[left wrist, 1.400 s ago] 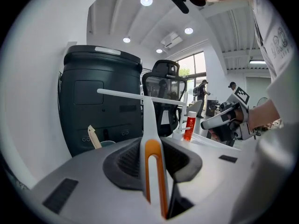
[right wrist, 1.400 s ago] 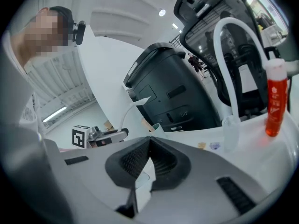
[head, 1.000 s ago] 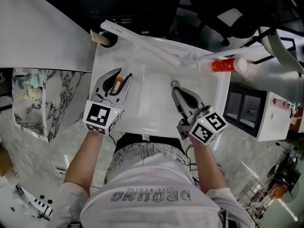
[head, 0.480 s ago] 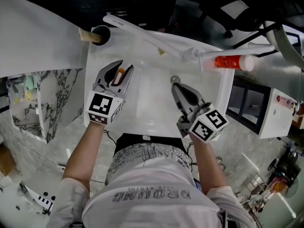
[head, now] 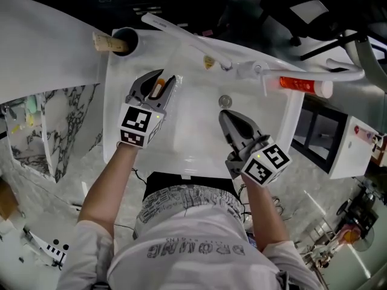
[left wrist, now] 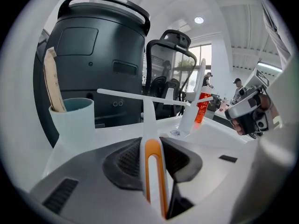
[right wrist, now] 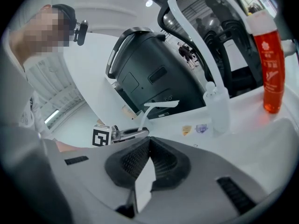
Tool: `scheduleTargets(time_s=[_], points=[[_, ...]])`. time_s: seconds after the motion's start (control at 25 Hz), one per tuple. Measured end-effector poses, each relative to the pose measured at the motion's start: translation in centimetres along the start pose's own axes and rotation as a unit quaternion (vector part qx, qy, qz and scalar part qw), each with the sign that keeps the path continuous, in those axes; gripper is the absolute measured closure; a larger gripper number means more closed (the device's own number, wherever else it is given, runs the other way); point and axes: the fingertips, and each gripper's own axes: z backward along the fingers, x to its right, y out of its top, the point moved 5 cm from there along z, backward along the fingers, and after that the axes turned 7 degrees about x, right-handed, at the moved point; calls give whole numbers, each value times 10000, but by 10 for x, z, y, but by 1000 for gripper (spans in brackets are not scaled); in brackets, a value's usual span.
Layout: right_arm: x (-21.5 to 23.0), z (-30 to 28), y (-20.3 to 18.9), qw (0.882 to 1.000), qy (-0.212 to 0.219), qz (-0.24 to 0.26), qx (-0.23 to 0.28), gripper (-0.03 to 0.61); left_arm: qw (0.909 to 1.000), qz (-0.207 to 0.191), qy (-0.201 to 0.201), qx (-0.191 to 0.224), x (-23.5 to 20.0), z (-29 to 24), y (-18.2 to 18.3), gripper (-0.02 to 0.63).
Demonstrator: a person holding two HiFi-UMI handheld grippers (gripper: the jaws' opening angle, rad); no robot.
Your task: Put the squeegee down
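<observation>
The squeegee has a white and orange handle (head: 158,89) and a long white blade (head: 184,36) that reaches over the back of the white sink (head: 199,144). My left gripper (head: 156,80) is shut on the handle at the sink's left side. In the left gripper view the orange handle (left wrist: 154,171) is clamped between the pads of the left gripper (left wrist: 152,146), and the blade (left wrist: 140,97) stands crosswise ahead. My right gripper (head: 233,121) hangs over the basin near the drain (head: 225,101), jaws together and empty. From the right gripper (right wrist: 148,155) the squeegee (right wrist: 156,106) shows to the left.
A pale cup (head: 124,41) with a wooden stick stands at the sink's back left corner. A red bottle (head: 299,84) and a curved white faucet (head: 338,71) sit at the back right. A black bin (left wrist: 98,55) stands behind the sink, and a marble counter (head: 42,132) lies to the left.
Both grippers have sunk toward the basin. The left one, still holding the squeegee, has also moved farther toward the sink's back. The right one stays shut.
</observation>
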Motion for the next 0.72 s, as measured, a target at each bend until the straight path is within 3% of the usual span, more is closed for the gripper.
scheduleTargets(time_s=[0.72], points=[[15, -6, -21, 9994, -90, -148, -315, 571, 9994, -49, 43, -328, -17, -28, -39, 494]])
